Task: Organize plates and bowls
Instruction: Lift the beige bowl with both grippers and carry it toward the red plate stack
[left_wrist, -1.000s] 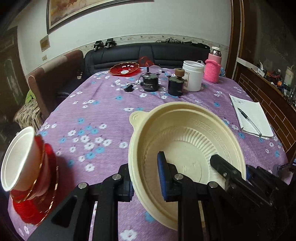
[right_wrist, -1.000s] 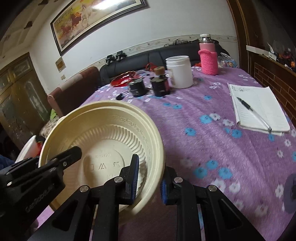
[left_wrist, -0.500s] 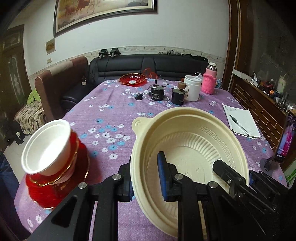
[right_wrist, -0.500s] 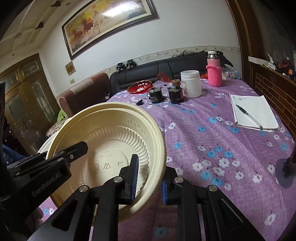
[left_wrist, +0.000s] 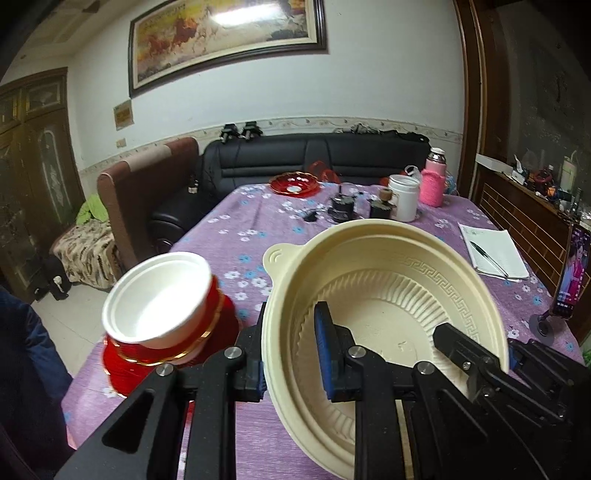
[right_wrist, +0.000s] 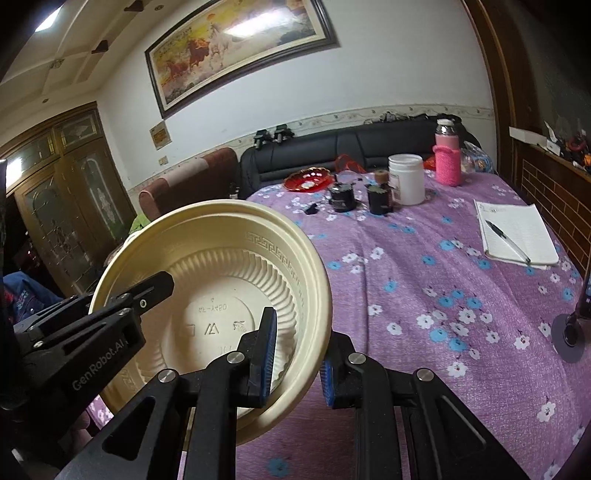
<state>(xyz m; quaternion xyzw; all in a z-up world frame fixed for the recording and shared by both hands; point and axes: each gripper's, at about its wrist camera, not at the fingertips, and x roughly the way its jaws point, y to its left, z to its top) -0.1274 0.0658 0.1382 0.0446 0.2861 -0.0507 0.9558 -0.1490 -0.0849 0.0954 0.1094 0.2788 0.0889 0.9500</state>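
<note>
A large cream plastic bowl (left_wrist: 388, 295) is held in the air above the purple flowered table, tilted. My left gripper (left_wrist: 291, 354) is shut on its left rim. My right gripper (right_wrist: 295, 354) is shut on its right rim; the bowl also shows in the right wrist view (right_wrist: 221, 273). Each gripper appears in the other's view. To the left, a white bowl (left_wrist: 155, 299) sits in a red gold-rimmed bowl (left_wrist: 207, 325) on a red plate (left_wrist: 118, 369) near the table's front left corner. A red dish (left_wrist: 293, 183) lies at the far end.
At the far end stand a white jar (right_wrist: 405, 179), two dark pots (right_wrist: 341, 197), and a pink-sleeved flask (right_wrist: 447, 158). A notebook with a pen (right_wrist: 517, 236) lies right. A phone on a stand (left_wrist: 572, 273) is at the right edge. Sofa and armchair lie beyond.
Both grippers have risen with the cream bowl, so more of the room shows. The white-and-red stack now appears closer to the bowl's left side.
</note>
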